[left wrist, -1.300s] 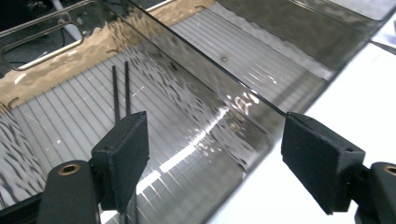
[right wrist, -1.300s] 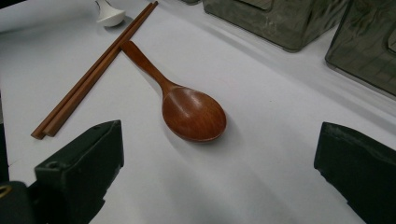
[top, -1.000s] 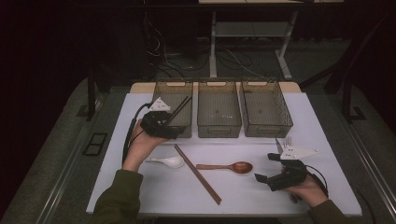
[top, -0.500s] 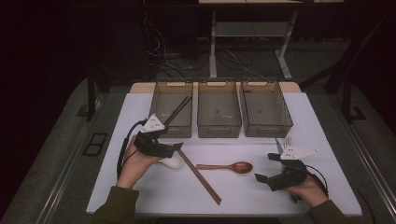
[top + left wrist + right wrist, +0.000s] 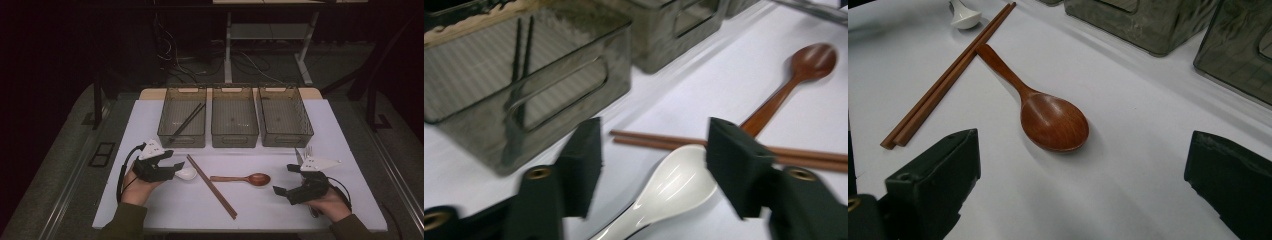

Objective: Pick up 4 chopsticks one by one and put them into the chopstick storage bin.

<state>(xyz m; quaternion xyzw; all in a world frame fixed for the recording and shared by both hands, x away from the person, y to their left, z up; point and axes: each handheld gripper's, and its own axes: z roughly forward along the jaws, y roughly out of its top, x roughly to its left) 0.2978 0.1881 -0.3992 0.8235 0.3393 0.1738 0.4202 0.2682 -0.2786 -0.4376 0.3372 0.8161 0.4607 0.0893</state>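
The left hand-held gripper [image 5: 651, 172] straddles the white spoon [image 5: 674, 187] — jaws just closing, pads not yet pressing; the right hand-held gripper [image 5: 1083, 185] gapes wide near the wooden spoon [image 5: 1048, 117].

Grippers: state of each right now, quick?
Left gripper: jaws have just been closing, glossy white ceramic spoon between them, not yet gripped.
Right gripper: open, holding nothing, near the brown wooden spoon.

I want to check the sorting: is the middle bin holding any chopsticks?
No: the middle bin looks bare inside, while the dark chopsticks lie in the left bin.
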